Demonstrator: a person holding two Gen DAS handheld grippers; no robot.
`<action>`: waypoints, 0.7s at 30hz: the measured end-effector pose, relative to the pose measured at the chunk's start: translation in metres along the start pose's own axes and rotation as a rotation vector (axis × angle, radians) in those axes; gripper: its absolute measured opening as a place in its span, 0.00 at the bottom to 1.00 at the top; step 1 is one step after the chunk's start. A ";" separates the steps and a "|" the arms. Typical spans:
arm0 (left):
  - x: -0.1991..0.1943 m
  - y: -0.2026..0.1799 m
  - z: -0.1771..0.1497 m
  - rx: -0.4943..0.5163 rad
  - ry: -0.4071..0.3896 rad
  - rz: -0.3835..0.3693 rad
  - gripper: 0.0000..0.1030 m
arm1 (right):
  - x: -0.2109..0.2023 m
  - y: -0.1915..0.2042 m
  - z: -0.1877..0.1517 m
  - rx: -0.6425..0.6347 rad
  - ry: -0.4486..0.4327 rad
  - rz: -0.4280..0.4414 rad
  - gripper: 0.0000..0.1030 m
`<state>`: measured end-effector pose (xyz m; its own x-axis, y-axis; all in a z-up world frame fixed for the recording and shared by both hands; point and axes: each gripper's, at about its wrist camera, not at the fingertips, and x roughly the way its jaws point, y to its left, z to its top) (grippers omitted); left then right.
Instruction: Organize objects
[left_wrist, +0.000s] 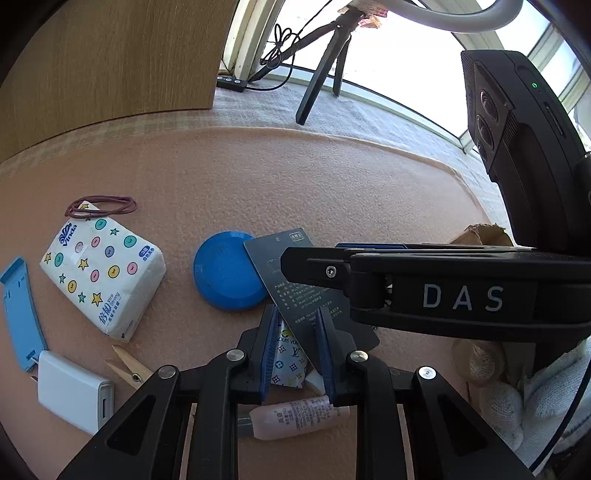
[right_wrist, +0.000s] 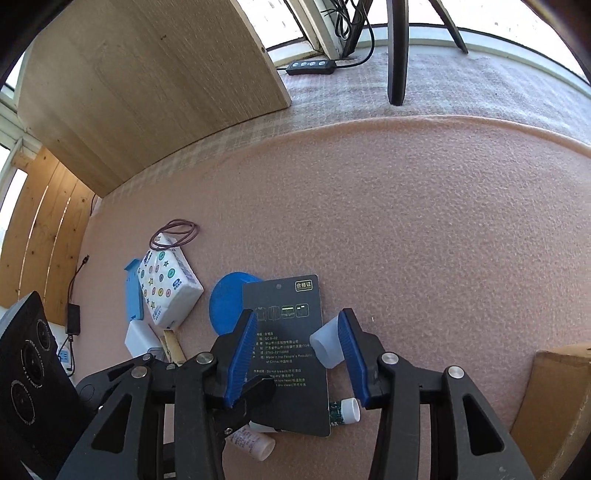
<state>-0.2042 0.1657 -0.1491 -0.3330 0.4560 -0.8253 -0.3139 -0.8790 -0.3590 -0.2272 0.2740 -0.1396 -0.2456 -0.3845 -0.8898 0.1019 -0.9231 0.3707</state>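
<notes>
A dark card with printed text (left_wrist: 291, 273) (right_wrist: 288, 343) is held up above the pink mat. My left gripper (left_wrist: 295, 347) is shut on the card's lower edge. My right gripper (right_wrist: 295, 354) is open around the card from above, its blue pads (right_wrist: 240, 354) on either side, not touching. It shows from the side in the left wrist view (left_wrist: 317, 269). Under the card lie a blue round lid (left_wrist: 225, 269) (right_wrist: 229, 302), a patterned sachet (left_wrist: 288, 358), a pink tube (left_wrist: 295, 417) and a small white cup (right_wrist: 325, 343).
On the left lie a tissue pack (left_wrist: 103, 277) (right_wrist: 166, 291), a rubber band (left_wrist: 99, 206), a light blue plastic strip (left_wrist: 18, 314), a white charger (left_wrist: 70, 391) and a wooden clothespin (left_wrist: 129, 369). A wooden board (right_wrist: 147, 85) stands behind. A cardboard box (right_wrist: 554, 398) is at right.
</notes>
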 end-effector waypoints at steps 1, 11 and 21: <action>0.001 -0.001 -0.002 0.007 0.001 -0.001 0.21 | 0.000 0.002 -0.002 -0.007 0.003 -0.009 0.41; -0.001 -0.032 -0.033 0.084 0.055 -0.093 0.21 | -0.017 -0.009 -0.043 -0.074 0.008 -0.148 0.36; -0.012 -0.060 -0.076 0.109 0.096 -0.151 0.21 | -0.040 -0.014 -0.109 -0.026 0.009 -0.065 0.33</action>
<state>-0.1140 0.2028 -0.1508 -0.1901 0.5613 -0.8055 -0.4498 -0.7791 -0.4367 -0.1136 0.3023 -0.1385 -0.2437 -0.3240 -0.9141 0.1114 -0.9457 0.3055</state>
